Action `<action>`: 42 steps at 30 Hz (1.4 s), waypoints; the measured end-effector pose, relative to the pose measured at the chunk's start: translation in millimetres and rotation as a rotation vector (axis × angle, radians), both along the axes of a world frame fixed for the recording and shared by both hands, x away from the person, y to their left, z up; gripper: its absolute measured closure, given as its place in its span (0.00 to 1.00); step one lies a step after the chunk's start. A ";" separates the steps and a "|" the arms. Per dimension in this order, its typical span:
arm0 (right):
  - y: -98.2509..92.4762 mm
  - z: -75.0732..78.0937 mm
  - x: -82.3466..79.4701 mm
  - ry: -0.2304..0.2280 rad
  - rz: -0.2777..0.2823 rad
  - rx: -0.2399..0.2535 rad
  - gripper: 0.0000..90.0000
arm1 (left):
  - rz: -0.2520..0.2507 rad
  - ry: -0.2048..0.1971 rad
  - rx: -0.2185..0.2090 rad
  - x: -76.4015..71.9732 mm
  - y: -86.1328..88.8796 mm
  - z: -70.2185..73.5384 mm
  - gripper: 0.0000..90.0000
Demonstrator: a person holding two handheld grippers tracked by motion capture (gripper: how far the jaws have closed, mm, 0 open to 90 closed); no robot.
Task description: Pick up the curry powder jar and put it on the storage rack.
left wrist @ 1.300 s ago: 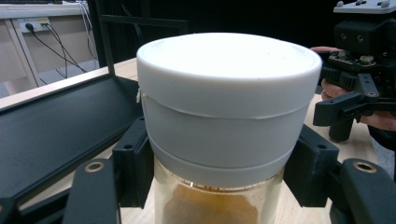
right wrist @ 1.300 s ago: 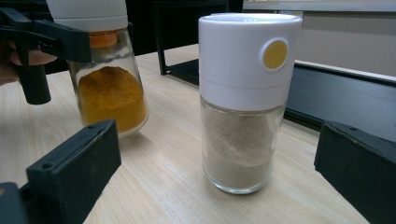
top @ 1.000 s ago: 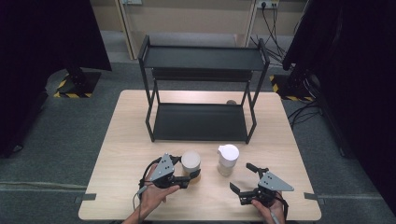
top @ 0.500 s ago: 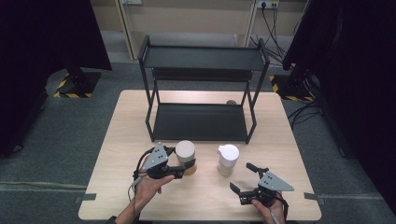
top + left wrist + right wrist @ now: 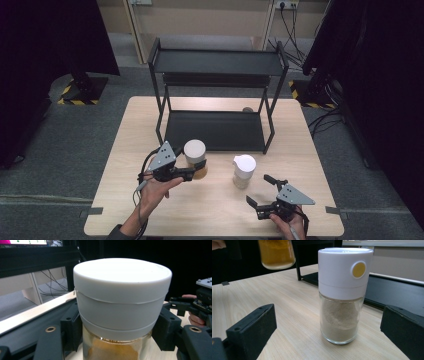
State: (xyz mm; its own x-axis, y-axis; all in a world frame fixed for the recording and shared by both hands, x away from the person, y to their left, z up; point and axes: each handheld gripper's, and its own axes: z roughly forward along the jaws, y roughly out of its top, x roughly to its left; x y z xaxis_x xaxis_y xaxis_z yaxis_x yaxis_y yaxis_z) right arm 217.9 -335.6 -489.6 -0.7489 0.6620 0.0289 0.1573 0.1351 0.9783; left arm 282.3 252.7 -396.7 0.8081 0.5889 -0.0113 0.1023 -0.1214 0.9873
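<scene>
Jar [image 5: 194,156] of orange powder, white-lidded, sits clamped between the left tongs [image 5: 198,168] and has come up off the counter [image 5: 210,212] since a second ago, nearer the black shelf rack [image 5: 215,131]; likely it is headed for the lower shelf. Right tongs [image 5: 266,196] rest open, the white-capped shaker [image 5: 244,171] standing just ahead of them, untouched

Wooden table [image 5: 125,210] with black rack [image 5: 215,131] and shaker [image 5: 243,171]
</scene>
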 end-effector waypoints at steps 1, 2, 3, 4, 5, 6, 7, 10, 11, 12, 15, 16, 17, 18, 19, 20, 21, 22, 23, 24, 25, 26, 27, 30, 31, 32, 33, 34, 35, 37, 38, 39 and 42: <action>0.0 0.1 0.0 0.000 0.000 -0.001 0.01 | 0.003 -0.003 0.002 0.9 0.1 2.1 0.39; 0.0 0.1 0.0 0.000 0.000 -0.001 0.01 | 0.005 -0.005 0.003 2.1 0.1 4.2 0.39; -0.5 0.1 0.0 0.000 0.002 0.002 0.01 | 0.007 -0.006 0.002 4.5 0.3 8.5 0.39; -0.6 0.1 -0.1 0.001 0.001 0.003 0.01 | 0.007 -0.006 0.002 4.5 0.3 8.5 0.39; -0.6 0.1 -0.1 0.001 0.001 0.003 0.01 | 0.006 -0.004 0.000 6.0 0.7 10.7 0.39; -0.8 0.0 0.0 0.001 0.001 0.004 0.01 | 0.006 -0.004 -0.002 7.4 1.1 12.8 0.39; -0.8 0.0 0.1 0.001 0.001 0.004 0.01 | 0.006 -0.004 -0.004 8.5 1.4 14.9 0.39; -0.7 0.1 0.1 0.001 0.003 0.002 0.01 | 0.010 -0.010 0.000 11.0 1.7 21.8 0.39; -0.4 0.0 0.2 0.001 0.003 0.002 0.01 | 0.011 -0.010 -0.002 12.5 2.1 25.6 0.39; -0.4 0.1 0.1 0.001 0.003 0.002 0.01 | 0.009 -0.010 -0.003 13.6 2.8 27.5 0.39; -0.6 -0.1 0.1 0.001 0.003 0.003 0.01 | 0.004 -0.004 -0.010 16.9 5.0 33.3 0.39; -0.5 -0.2 0.3 0.002 0.003 0.004 0.01 | 0.004 -0.003 -0.007 17.9 5.5 35.9 0.39; -0.5 -0.2 0.5 0.003 0.003 0.004 0.01 | 0.004 -0.001 -0.007 18.7 5.6 38.2 0.39; -0.3 -0.2 0.4 0.002 0.002 0.002 0.01 | 0.006 0.000 -0.005 19.3 5.6 40.9 0.39; -0.3 -0.1 0.3 0.002 0.003 0.002 0.01 | 0.009 0.000 -0.004 19.7 5.5 43.2 0.39; -0.3 -0.1 0.3 0.002 0.003 0.002 0.01 | 0.009 0.000 -0.004 19.7 5.5 43.2 0.39; -0.3 -0.1 0.2 0.002 0.003 0.003 0.01 | 0.011 -0.001 -0.003 21.0 5.8 47.7 0.39; -0.4 -0.2 0.3 0.002 0.003 0.004 0.01 | 0.010 -0.001 -0.002 21.8 6.1 49.4 0.39; -0.4 -0.2 0.3 0.002 0.003 0.004 0.01 | 0.010 0.000 -0.003 22.5 6.2 51.4 0.39; -0.4 -0.3 0.3 0.002 0.002 0.004 0.01 | 0.011 0.001 -0.003 23.2 6.3 53.4 0.39; -0.4 -0.3 0.3 0.003 0.003 0.005 0.01 | 0.011 0.002 -0.002 24.1 6.4 55.3 0.39; -0.4 -0.2 0.3 0.002 0.003 0.004 0.01 | 0.013 0.002 -0.002 25.0 6.2 57.2 0.39; -0.4 -0.2 0.3 0.002 0.003 0.004 0.01 | 0.013 0.002 -0.002 25.0 6.2 57.2 0.39; -0.4 -0.3 0.2 0.003 0.003 0.005 0.01 | 0.017 0.003 0.002 27.7 6.2 62.4 0.39; -0.4 -0.3 0.2 0.003 0.003 0.005 0.01 | 0.017 0.005 0.001 28.7 6.4 64.0 0.39; -0.5 -0.4 0.4 0.003 0.003 0.006 0.01 | 0.017 0.007 -0.001 29.9 6.7 65.7 0.39; -0.5 -0.5 0.4 0.003 0.002 0.006 0.01 | 0.017 0.009 -0.001 31.0 6.8 67.8 0.39; -0.6 -0.5 0.4 0.003 0.002 0.007 0.01 | 0.019 0.008 0.005 32.8 6.2 72.9 0.39; -0.5 -0.5 0.4 0.004 0.002 0.007 0.01 | 0.019 0.008 0.005 32.8 6.2 72.9 0.39; -0.5 -0.6 0.4 0.003 0.002 0.006 0.01 | 0.025 -0.003 0.015 35.1 5.0 80.7 0.39; -0.4 -0.6 0.3 0.003 0.001 0.006 0.01 | 0.025 -0.003 0.015 35.1 5.0 80.7 0.39; -0.4 -0.6 0.2 0.003 0.001 0.007 0.01 | 0.026 -0.005 0.017 36.2 4.8 83.7 0.39; -0.6 -0.5 0.2 0.004 0.001 0.009 0.01 | 0.028 -0.014 0.030 40.4 2.7 97.9 0.39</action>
State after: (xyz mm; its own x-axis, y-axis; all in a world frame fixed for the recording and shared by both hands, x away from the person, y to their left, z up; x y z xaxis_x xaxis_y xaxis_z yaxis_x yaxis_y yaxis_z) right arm 218.1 -336.3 -490.1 -0.7497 0.6607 0.0379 0.1613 0.1268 0.9787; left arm 322.7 255.4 -298.8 0.7915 0.6109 0.0180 0.0921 -0.1483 0.9846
